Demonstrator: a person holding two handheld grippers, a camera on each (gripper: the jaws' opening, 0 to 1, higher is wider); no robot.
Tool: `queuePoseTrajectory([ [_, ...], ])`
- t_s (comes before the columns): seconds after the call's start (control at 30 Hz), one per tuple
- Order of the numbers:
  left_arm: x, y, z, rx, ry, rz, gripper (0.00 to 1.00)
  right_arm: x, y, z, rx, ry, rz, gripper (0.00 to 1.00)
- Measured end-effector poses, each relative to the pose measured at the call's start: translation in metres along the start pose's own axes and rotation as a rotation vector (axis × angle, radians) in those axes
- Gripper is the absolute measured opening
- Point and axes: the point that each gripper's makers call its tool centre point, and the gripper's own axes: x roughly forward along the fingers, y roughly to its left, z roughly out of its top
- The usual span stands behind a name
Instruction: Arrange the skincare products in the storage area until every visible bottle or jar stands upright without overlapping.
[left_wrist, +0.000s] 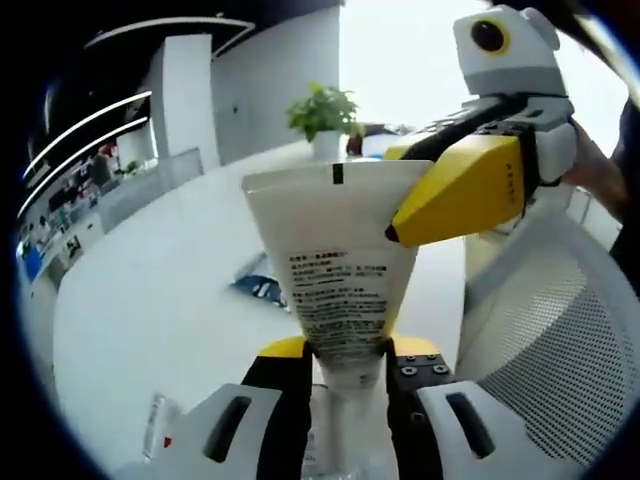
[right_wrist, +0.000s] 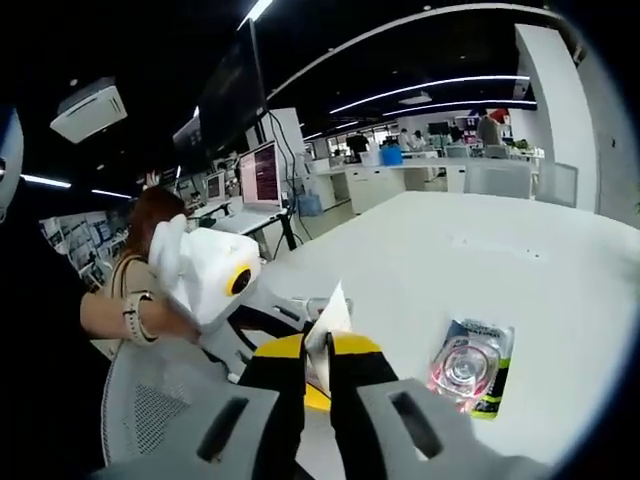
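White tube (left_wrist: 335, 255) held in air above worktop (left_wrist: 150, 310), crimped end up. Left gripper (left_wrist: 345, 385) jaws clamped on lower neck; right gripper (left_wrist: 470, 190) jaws pinching crimp corner. Risk: opposing pulls twist tube loose, it drops. Blister pack (right_wrist: 470, 368) lies nearby; mesh chair (left_wrist: 560, 340) crowds side.

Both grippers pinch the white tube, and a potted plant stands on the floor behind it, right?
Not quite. In the left gripper view the potted plant stands on the white table, not the floor. Both the left gripper and right gripper do pinch the white tube.
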Motion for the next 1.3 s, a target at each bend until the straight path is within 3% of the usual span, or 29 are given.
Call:
queuePoseTrajectory([
  [0.5,-0.001,-0.002,0.000,0.038,-0.015,-0.005,0.28,-0.001,0.007,-0.001,-0.007,-0.012,0.000,0.10],
  [0.87,-0.003,-0.001,-0.002,0.017,-0.006,0.016,0.34,-0.003,0.005,-0.003,-0.017,-0.006,-0.002,0.12],
  [1.03,-0.016,0.003,0.004,0.004,-0.013,0.063,0.37,-0.006,0.003,-0.012,-0.041,0.022,-0.027,0.12],
  [1.3,-0.034,-0.008,0.017,0.025,-0.040,0.085,0.35,-0.008,0.004,-0.021,-0.038,0.047,-0.024,0.11],
])
